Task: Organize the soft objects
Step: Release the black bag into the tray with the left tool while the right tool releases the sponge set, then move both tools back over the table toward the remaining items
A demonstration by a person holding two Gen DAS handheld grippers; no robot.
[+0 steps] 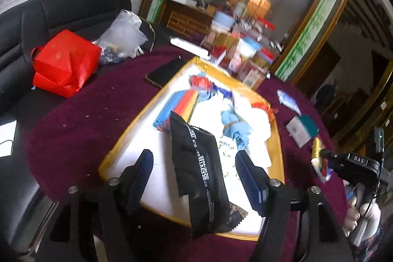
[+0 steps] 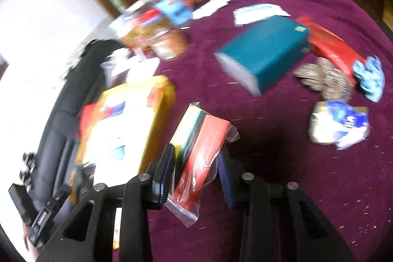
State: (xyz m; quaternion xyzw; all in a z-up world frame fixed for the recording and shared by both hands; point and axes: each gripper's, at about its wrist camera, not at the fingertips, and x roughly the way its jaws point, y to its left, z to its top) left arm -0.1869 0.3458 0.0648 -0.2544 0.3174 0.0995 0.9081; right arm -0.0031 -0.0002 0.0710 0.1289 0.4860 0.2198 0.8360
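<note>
A yellow-rimmed white tray (image 1: 115,151) lies on the maroon tablecloth and holds a blue and red cloth pack (image 1: 175,102), blue and red soft pieces (image 1: 231,119) and white cloth. A black pouch (image 1: 199,163) lies across the tray's near edge between my left gripper's fingers; the left gripper (image 1: 194,161) is open around it, pads apart from it. My right gripper (image 2: 196,161) is shut on a clear bag of red, green and yellow cloths (image 2: 201,146), held above the tablecloth just right of the tray (image 2: 162,95).
A teal box (image 2: 265,53), a red packet (image 2: 336,46), a patterned soft item (image 2: 324,80), a blue and white item (image 2: 371,75) and a blue-white bag (image 2: 341,124) lie right. A phone (image 1: 164,73), a red bag (image 1: 63,63) and jars (image 1: 245,50) surround the tray.
</note>
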